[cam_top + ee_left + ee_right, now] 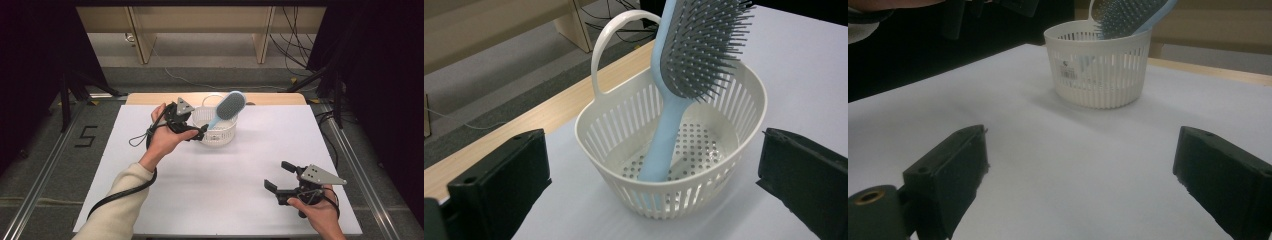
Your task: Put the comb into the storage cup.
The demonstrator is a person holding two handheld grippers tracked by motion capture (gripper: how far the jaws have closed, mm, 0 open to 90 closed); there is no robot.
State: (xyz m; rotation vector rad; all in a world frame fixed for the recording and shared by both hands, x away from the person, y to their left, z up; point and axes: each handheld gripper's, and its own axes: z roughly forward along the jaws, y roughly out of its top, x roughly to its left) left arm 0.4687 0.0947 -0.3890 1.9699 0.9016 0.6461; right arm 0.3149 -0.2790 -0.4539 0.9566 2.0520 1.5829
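A white slotted basket (220, 135) with a loop handle stands at the back middle of the white table (225, 175). A light blue hairbrush (227, 107) leans in it, handle down and grey bristle head sticking out over the rim. My left gripper (196, 127) is open just left of the basket, not touching it. In the left gripper view the basket (684, 200) and the hairbrush (669, 140) sit ahead, between the two wide-apart jaws. My right gripper (278, 175) rests open near the front right, with nothing between its jaws. From there the basket (1098, 75) and the brush head (1128, 17) show farther off.
A wooden table edge (150, 98) runs behind the white sheet. Metal rails (45, 165) flank the table on both sides. Cables (295, 55) lie on the floor at the back, and black curtains close in left and right.
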